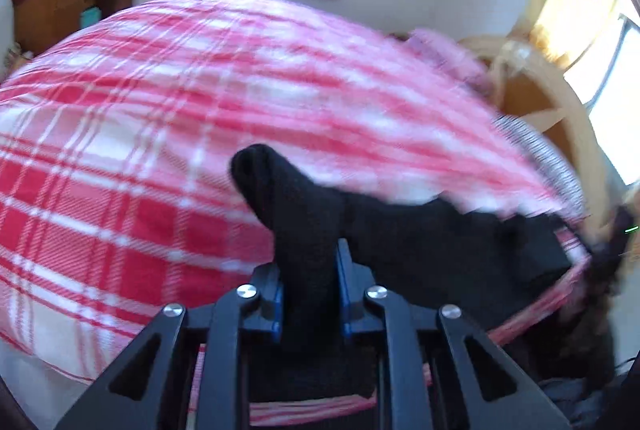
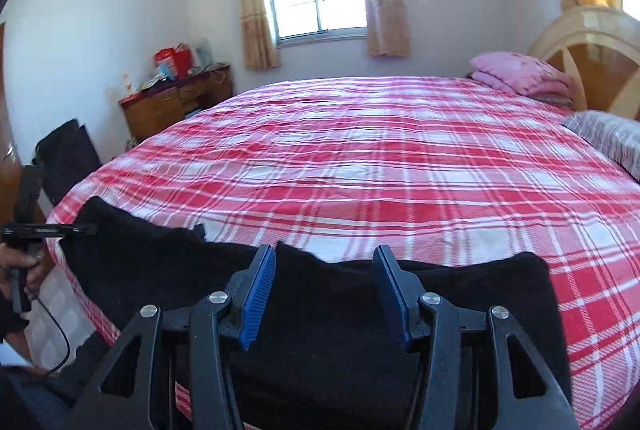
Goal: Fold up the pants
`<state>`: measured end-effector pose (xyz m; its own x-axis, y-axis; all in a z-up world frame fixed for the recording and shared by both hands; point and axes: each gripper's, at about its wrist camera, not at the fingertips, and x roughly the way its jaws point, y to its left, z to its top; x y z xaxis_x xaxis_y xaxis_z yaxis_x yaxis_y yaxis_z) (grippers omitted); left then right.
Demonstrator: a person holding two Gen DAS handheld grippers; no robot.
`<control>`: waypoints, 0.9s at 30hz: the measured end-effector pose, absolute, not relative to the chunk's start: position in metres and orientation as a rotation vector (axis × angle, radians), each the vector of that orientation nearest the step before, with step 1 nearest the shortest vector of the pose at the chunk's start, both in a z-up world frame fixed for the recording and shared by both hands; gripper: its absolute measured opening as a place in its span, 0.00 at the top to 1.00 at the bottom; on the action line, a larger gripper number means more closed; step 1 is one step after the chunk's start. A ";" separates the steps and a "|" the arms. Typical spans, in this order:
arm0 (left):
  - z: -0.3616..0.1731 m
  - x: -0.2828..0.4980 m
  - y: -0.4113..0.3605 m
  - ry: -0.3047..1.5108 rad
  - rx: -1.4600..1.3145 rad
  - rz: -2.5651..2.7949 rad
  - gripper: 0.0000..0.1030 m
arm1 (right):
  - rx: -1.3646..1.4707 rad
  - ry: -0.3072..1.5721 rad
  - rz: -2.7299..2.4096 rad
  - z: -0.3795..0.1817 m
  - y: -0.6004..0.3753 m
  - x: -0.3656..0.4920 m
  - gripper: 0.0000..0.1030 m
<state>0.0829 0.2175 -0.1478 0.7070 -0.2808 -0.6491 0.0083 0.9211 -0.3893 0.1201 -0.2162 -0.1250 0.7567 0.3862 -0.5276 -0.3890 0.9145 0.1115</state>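
Black pants [image 2: 320,310] on plaid bed [image 2: 360,157]: left end clamped, right end free.

Soft, limp, light knit by appearance; expect sag and drape, so grip at hems or waistband edges. Left wrist view: left gripper [image 1: 308,282], lower centre, has its jaws clamped on a raised bunch of cloth; the frame is motion-blurred. Right wrist view: right gripper [image 2: 324,294], lower centre, jaws apart above the cloth, holding nothing; only here do the pants show spread along the bed's near edge, with the left gripper at far left.
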 end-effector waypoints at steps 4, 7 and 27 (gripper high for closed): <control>-0.102 0.082 0.175 0.701 -0.413 -0.349 0.80 | 0.018 0.614 0.323 -0.126 -0.238 0.122 0.49; -0.072 0.090 0.135 0.681 -0.424 -0.479 0.80 | 0.051 0.635 0.259 -0.131 -0.263 0.120 0.49; -0.063 0.184 -0.140 0.824 -0.085 -0.753 0.80 | 0.224 0.451 -0.042 -0.131 -0.373 0.099 0.48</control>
<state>0.1837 -0.1400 -0.0632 0.4393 -0.6366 -0.6339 0.5736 0.7418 -0.3474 0.0993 -0.3726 -0.1307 0.8996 0.0095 -0.4367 0.0895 0.9745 0.2056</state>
